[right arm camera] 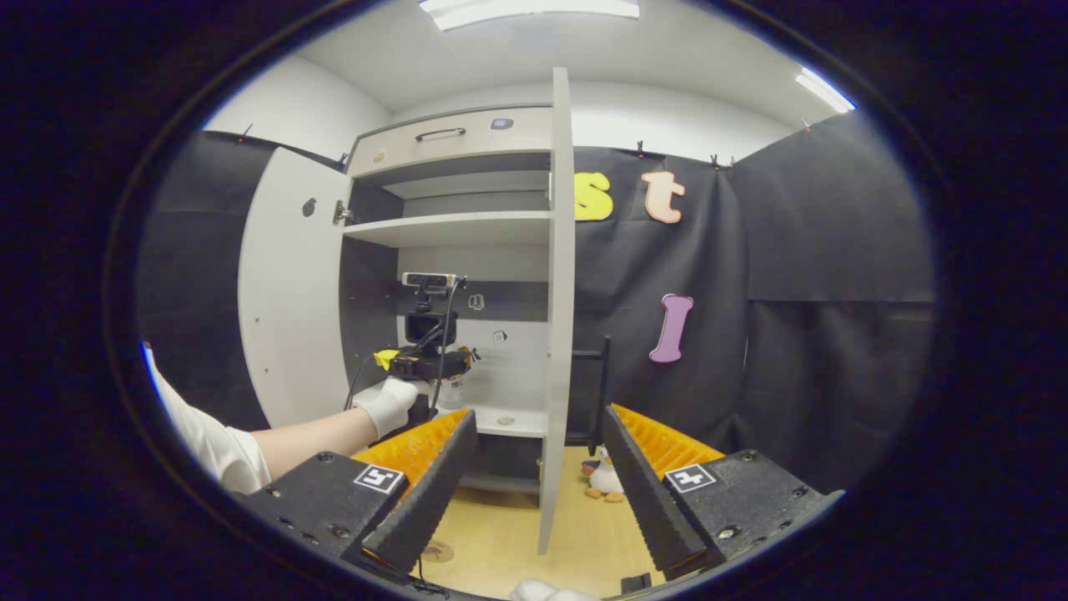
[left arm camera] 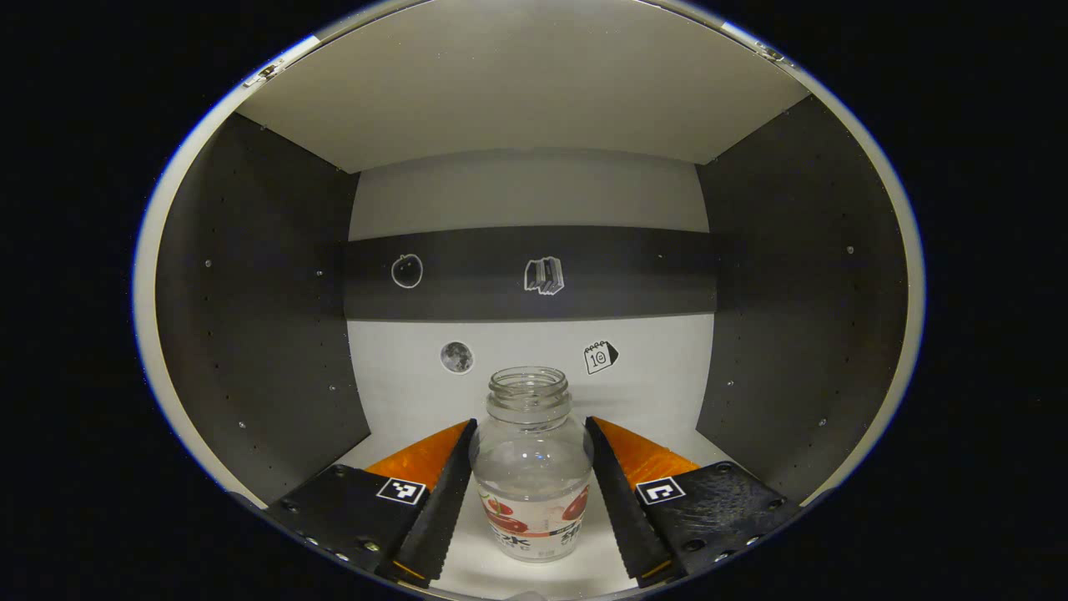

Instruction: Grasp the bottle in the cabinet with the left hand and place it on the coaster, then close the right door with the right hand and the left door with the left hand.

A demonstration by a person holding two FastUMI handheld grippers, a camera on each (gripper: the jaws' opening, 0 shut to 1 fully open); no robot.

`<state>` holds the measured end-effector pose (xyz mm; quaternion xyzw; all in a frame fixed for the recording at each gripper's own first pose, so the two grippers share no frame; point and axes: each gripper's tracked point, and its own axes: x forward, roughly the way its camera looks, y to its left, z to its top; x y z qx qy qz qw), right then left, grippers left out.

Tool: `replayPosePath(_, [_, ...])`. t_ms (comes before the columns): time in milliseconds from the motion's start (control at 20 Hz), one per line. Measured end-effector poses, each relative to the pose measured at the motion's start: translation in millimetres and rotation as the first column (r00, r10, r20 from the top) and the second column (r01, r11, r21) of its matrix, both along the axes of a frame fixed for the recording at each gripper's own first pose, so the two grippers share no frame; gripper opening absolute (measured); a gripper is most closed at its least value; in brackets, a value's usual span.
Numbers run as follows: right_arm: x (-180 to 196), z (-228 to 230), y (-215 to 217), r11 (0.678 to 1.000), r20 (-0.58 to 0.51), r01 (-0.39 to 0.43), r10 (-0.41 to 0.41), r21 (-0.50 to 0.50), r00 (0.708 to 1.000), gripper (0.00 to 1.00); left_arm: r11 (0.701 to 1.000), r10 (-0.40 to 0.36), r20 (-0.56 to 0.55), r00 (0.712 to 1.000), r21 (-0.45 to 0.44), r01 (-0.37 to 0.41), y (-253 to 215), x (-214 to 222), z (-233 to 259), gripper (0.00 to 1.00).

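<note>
On the cabinet shelf (left arm camera: 534, 576), at six o'clock in the left gripper view, the capless clear bottle (left arm camera: 531, 467) looks light, rigid and slick, best squeezed mid-body where the left gripper (left arm camera: 531, 484) brackets it narrowly, contact unclear, while the right gripper (right arm camera: 534, 492) hangs wide, empty.

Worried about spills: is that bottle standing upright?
Upright: the bottle stands on the shelf, open mouth up, between the left gripper fingers.

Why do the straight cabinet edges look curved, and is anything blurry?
Left gripper view: fisheye bends the cabinet walls outward; the bottle is sharp and evenly lit. Right gripper view: the right door bows slightly, ceiling lights glare, nothing blurred.
</note>
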<state>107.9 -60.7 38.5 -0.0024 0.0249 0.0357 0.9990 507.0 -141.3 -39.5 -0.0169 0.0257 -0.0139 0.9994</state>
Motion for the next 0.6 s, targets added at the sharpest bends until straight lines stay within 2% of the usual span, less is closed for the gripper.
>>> replayPosePath(250, [-7, 3, 12, 1.000, 0.021, -0.024, 0.024, 0.015, 1.000, 0.99, 1.000, 0.006, 0.047, 0.999, 0.007, -0.006, 24, -45, 29, 0.74])
replayPosePath(350, [-12, 2, 18, 0.999, 0.025, -0.033, 0.033, 0.023, 0.999, 0.99, 1.000, -0.014, 0.060, 0.998, 0.018, 0.013, 28, -74, 42, 0.77])
replayPosePath(450, [-17, 0, 22, 0.999, 0.031, -0.036, 0.036, 0.028, 0.999, 0.99, 0.999, -0.035, 0.069, 0.997, 0.007, 0.035, 33, -105, 50, 0.71])
replayPosePath(600, [-25, -5, 25, 0.999, 0.033, -0.028, 0.027, 0.029, 0.999, 0.99, 0.997, -0.064, 0.066, 0.996, -0.036, 0.066, 46, -152, 53, 0.77])
